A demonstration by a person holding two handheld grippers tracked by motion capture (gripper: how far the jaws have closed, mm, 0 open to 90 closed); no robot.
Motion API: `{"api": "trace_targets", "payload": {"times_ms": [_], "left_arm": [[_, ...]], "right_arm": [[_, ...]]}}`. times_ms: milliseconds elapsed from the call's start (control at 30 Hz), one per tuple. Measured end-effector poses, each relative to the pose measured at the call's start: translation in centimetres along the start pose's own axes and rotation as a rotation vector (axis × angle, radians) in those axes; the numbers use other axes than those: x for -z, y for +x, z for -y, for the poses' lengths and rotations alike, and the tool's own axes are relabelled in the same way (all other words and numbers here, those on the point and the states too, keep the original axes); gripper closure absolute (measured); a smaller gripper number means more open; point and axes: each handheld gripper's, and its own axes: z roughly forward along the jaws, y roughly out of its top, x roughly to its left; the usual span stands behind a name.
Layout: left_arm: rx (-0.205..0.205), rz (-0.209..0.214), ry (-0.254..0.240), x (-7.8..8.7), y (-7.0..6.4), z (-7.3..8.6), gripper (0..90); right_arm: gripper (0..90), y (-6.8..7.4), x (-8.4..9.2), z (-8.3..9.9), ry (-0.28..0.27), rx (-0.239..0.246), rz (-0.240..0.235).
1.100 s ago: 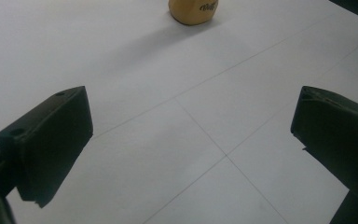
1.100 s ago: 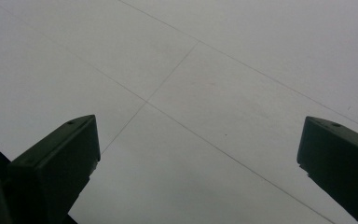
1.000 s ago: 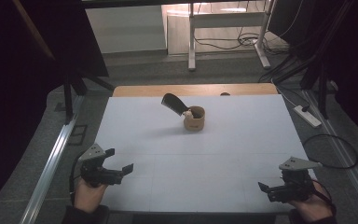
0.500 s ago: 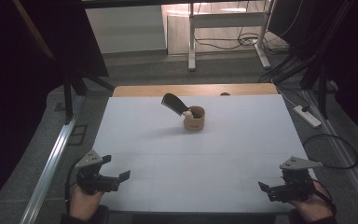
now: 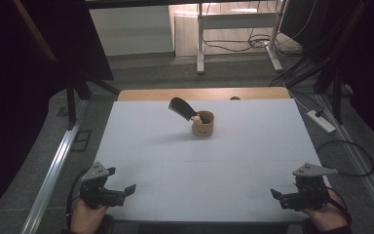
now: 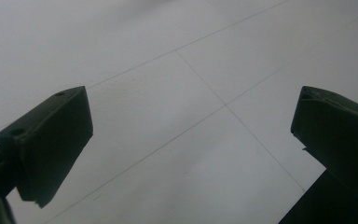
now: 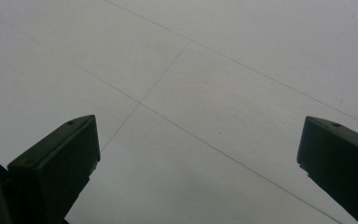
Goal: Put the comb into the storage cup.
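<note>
A tan round holder (image 5: 203, 125) stands at the far middle of the white table (image 5: 233, 161), with a black spatula-like tool (image 5: 180, 107) leaning out of it to the left and a pale item inside. My left gripper (image 5: 126, 190) rests open at the near left corner, held by a hand. My right gripper (image 5: 275, 195) rests open at the near right edge. In the left gripper view my left gripper (image 6: 191, 140) holds its jaws wide over bare table. The right gripper view shows my right gripper (image 7: 198, 158) the same, nothing between the jaws.
A wooden strip (image 5: 204, 93) edges the table's far side. A metal rail (image 5: 53, 170) runs along the floor at left. A power strip (image 5: 320, 121) and cables (image 5: 345, 156) lie on the floor at right. Desk legs (image 5: 200, 44) stand beyond.
My left gripper has drawn back toward the near left corner of the table. The right gripper has hardly moved.
</note>
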Motion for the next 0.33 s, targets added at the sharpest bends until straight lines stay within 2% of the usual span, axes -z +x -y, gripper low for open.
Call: {"api": "trace_targets", "payload": {"times_ms": [200, 333], "left_arm": [[-0.004, -0.026, 0.021, -0.11, -0.23, 0.03, 0.0], [-0.005, -0.021, 0.028, -0.19, -0.21, -0.07, 0.1]], "right_arm": [[0.0, -0.07, -0.07, -0.01, 0.005, -0.010, 0.010], [0.0, -0.11, -0.08, 0.01, 0.008, -0.014, 0.014]]}}
